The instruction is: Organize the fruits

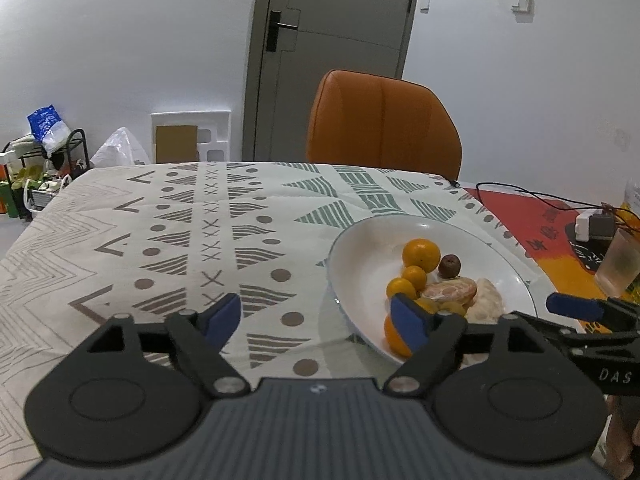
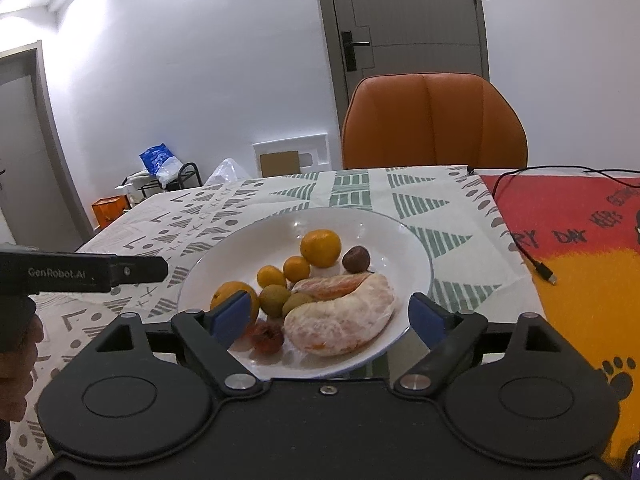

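A patterned cloth [image 1: 200, 220] covers the counter, a red mat [image 2: 580, 240] at its right. The white plate [image 2: 404, 240] of fruits [image 2: 340, 312] sits mid-counter. Both tools, left [image 1: 316, 322] and right [image 2: 334, 318], gape empty. Only the left view shows a frosted cup [image 1: 618, 268].

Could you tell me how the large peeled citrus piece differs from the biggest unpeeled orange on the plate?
The peeled citrus is pale, with white pith and no rind; the unpeeled orange is glossy deep orange. The peeled citrus is the bigger and curved like a crescent; the unpeeled orange is round. The peeled citrus lies by the near rim, the unpeeled orange farther back. Both rest on the white plate.
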A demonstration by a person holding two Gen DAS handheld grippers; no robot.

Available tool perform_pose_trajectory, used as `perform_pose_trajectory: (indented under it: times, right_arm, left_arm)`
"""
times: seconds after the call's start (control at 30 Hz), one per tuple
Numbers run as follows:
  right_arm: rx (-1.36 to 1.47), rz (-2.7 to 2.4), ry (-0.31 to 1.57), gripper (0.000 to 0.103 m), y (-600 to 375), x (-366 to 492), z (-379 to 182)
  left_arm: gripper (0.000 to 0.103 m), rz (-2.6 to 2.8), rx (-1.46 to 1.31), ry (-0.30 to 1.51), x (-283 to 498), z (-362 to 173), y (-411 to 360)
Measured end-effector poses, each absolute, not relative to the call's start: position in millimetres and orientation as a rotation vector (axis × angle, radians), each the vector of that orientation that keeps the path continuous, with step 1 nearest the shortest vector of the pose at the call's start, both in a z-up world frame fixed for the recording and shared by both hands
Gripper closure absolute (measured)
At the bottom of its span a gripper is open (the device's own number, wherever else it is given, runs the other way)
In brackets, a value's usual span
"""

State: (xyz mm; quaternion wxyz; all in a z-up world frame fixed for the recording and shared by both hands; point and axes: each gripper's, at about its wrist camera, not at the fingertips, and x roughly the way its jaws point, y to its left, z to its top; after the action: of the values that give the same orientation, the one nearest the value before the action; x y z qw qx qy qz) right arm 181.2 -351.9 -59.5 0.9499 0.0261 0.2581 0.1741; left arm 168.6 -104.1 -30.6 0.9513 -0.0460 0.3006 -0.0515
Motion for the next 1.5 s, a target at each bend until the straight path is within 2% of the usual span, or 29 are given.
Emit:
perform_pose_trajectory:
  times: [0.57,0.8,1.5]
  right_arm:
    - [0.039,0.393,0.529,0.011,-333,160,-57]
    - [0.051,0.415,0.529,0.0,-323,152,-53]
    - [0.09,0.411,0.544,0.0,-297,111,-38]
  left_arm:
    - [0.01,-0.055,-0.088,0.619,144,-27,-80]
    - [0.008,-0.03,-0.056,0.654,131,-24,-68]
    - [0.006,0.015,-0.058,0.653,87,-12,-36]
